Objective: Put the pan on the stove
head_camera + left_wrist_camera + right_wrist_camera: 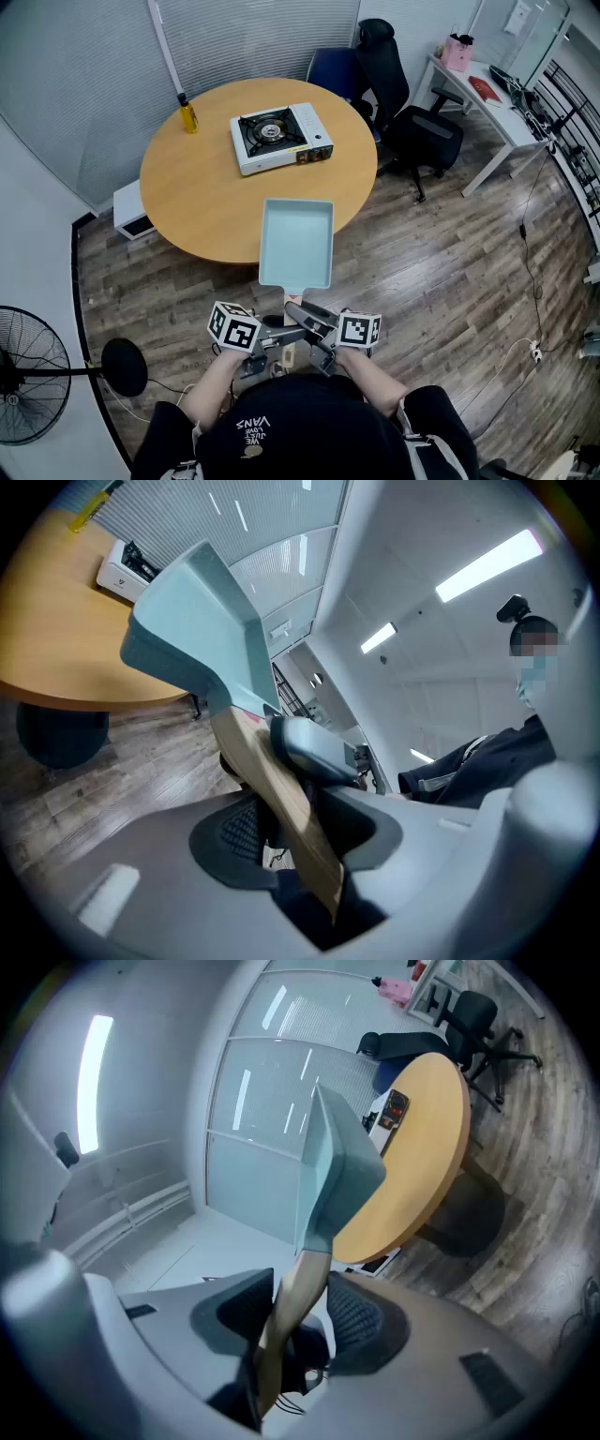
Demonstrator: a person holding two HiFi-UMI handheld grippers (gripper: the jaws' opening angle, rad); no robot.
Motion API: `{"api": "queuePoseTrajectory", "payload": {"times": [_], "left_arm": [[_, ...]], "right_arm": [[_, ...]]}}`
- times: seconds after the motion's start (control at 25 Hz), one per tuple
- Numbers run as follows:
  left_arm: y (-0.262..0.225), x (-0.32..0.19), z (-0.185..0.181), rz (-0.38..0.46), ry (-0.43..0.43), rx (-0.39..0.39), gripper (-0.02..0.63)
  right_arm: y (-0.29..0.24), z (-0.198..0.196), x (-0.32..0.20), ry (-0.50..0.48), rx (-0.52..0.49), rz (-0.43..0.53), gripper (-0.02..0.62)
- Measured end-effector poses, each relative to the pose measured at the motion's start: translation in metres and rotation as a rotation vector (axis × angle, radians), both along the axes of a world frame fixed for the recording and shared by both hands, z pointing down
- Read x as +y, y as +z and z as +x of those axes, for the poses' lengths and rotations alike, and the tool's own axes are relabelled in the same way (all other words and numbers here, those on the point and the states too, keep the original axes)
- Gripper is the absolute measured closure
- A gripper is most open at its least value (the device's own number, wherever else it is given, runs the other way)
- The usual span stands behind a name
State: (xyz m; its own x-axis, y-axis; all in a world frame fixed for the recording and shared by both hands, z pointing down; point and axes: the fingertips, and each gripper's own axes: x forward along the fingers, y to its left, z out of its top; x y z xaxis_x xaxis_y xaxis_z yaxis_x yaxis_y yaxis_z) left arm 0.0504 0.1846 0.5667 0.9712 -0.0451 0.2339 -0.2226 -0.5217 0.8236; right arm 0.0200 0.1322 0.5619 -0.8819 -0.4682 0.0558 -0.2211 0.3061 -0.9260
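Observation:
A light-blue rectangular pan (295, 242) with a wooden handle (293, 302) hangs level over the near edge of the round wooden table (197, 187). A white single-burner stove (279, 137) stands on the table beyond it, apart from the pan. My left gripper (284, 332) and right gripper (317, 325) meet from either side below the pan, both shut on the handle. In the left gripper view the handle (281, 799) runs between the jaws up to the pan (192, 621). The right gripper view shows the handle (291, 1307) clamped, the pan (337, 1166) above it and the stove (389, 1110) far off.
A yellow bottle (188, 114) stands at the table's far left. Office chairs (403, 112) and a white desk (497, 103) are behind the table at the right. A white box (131, 211) sits on the floor at the left, and a fan (28, 375) nearer me.

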Motion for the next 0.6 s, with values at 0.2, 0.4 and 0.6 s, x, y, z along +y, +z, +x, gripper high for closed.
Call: {"api": "queuePoseTrajectory", "payload": {"times": [0.2,0.4,0.6], "left_arm": [[0.000,0.036,-0.036,0.000,-0.005,0.004,0.453],[0.000,0.054,-0.053,0.011,0.011,0.011,0.451],[0.000,0.056,-0.064,0.018,0.012,0.016,0.448]], "right_arm": [[0.000,-0.036,0.037,-0.005,0.013,-0.003,0.422],[0.000,-0.052,0.054,0.013,0.020,0.002,0.422],[-0.002,-0.064,0.056,0.022,0.017,0.004,0.422]]}}
